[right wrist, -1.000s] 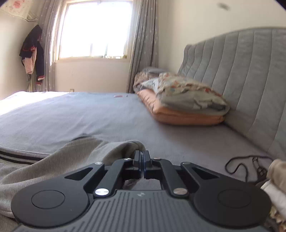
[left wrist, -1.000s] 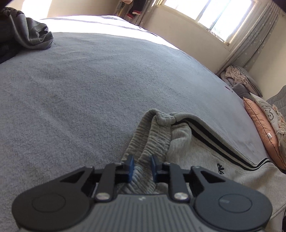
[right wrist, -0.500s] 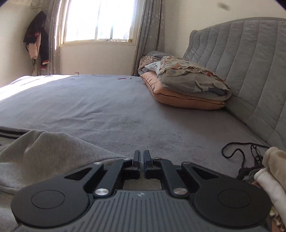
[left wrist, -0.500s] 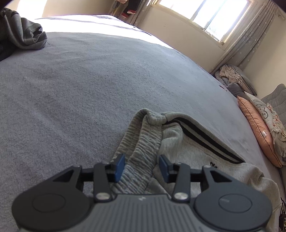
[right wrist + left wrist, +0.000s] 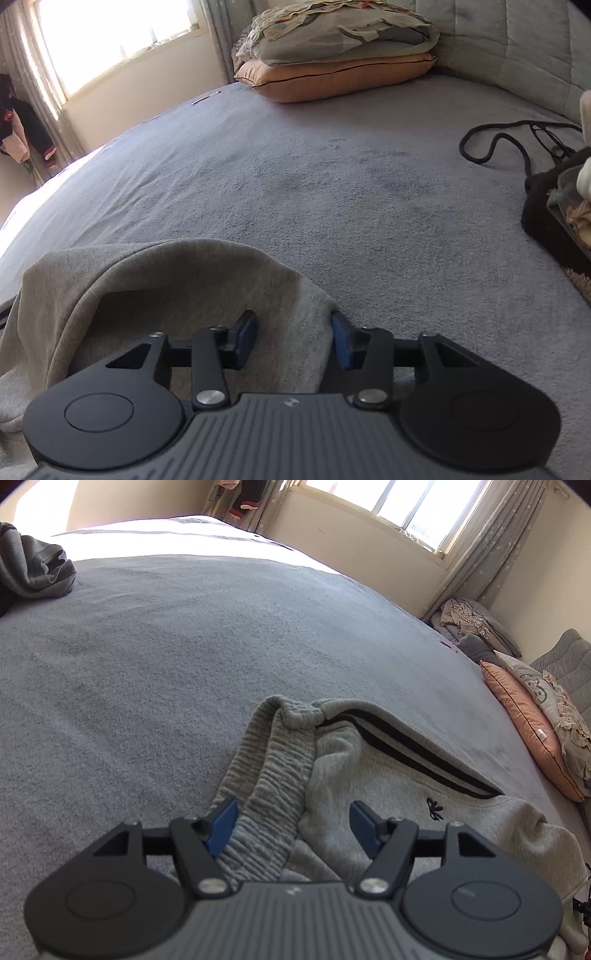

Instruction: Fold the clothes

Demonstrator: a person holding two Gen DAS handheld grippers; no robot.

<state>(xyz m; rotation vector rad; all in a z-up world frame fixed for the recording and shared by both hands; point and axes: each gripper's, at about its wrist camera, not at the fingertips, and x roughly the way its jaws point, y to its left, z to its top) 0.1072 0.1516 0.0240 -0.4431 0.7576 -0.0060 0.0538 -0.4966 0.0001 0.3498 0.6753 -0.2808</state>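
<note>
One pair of grey sweatpants (image 5: 388,775) lies on the bed (image 5: 184,646), near the edge closest to the person, with its ribbed waistband (image 5: 269,775) toward the middle of the bed and two black stripes along one side. The cloth looks thick, soft and light, so I judge that it bends easily, does not slip much on the fleece cover, and cannot break. A good place to take hold is the waistband or a folded edge, where the layers are thicker.

The left gripper (image 5: 291,825) has just been opening; its jaws stand apart, with the waistband between them but not pressed. The right gripper (image 5: 293,339) has also just been opening, and its jaws stand apart over a folded edge of the same sweatpants (image 5: 166,280), not clamped on it.

Near the headboard corner a dark bag (image 5: 550,218) stands on the bed with some light clothes in it; what exactly they are I cannot tell. Two pillows (image 5: 332,62) lie stacked at the headboard.
</note>
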